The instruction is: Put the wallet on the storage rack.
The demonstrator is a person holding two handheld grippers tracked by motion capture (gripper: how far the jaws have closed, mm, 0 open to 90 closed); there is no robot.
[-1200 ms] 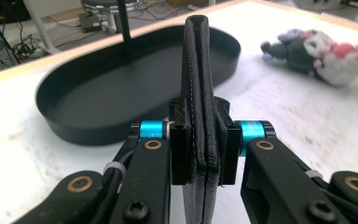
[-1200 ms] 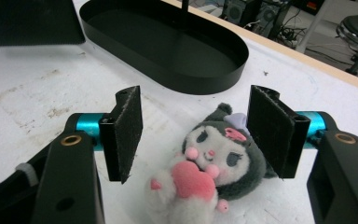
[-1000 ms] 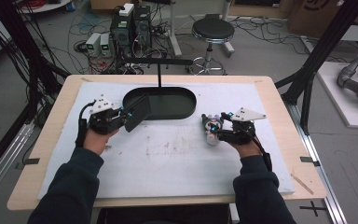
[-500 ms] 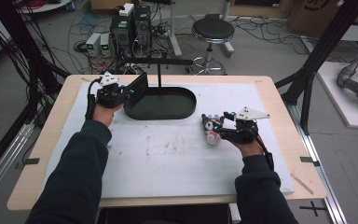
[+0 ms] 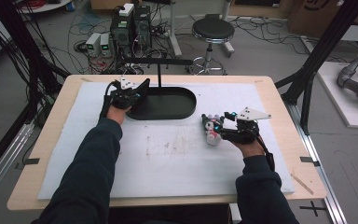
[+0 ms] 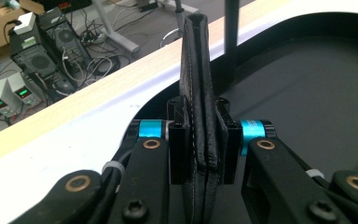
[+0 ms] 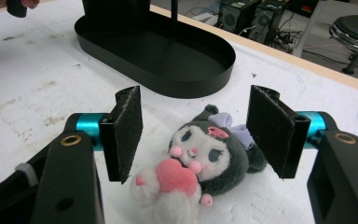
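- My left gripper (image 6: 200, 140) pinches a flat black stitched leather piece, wallet-like (image 6: 196, 84), with a pad pressed on each face. It stands on edge, upright between the jaws, and my jaws have just been easing open a little with the piece still clamped between them.
- In the high view, my left gripper (image 5: 131, 95) holds that leather piece (image 5: 142, 87) at the left end of the shallow black oval tray (image 5: 177, 109), over its rim.
- A thin black post with a crossbar on top (image 5: 159, 74) rises at the far edge of the tray; in the left gripper view the post (image 6: 231, 32) stands just behind the leather piece.
- My right gripper (image 7: 196, 133) is spread, its felt-faced pads (image 7: 127, 130) standing either side of a small plush doll with a dark hood, white face, lilac bow and pink heart (image 7: 200, 163). Neither pad touches it.
- The plush doll lies on its back on the white foam mat (image 7: 37, 93), near the right end of the tray (image 7: 205, 79) and apart from it.
- In the high view, my right gripper (image 5: 214, 128) rests low over the mat (image 5: 168, 163), which covers a pale wooden table (image 5: 279, 93).
- My two grippers are well apart, one at each end of the tray.
- Beyond the table, a round black stool (image 5: 213, 30) and computer cases (image 5: 130, 23) stand on the floor amid cables.
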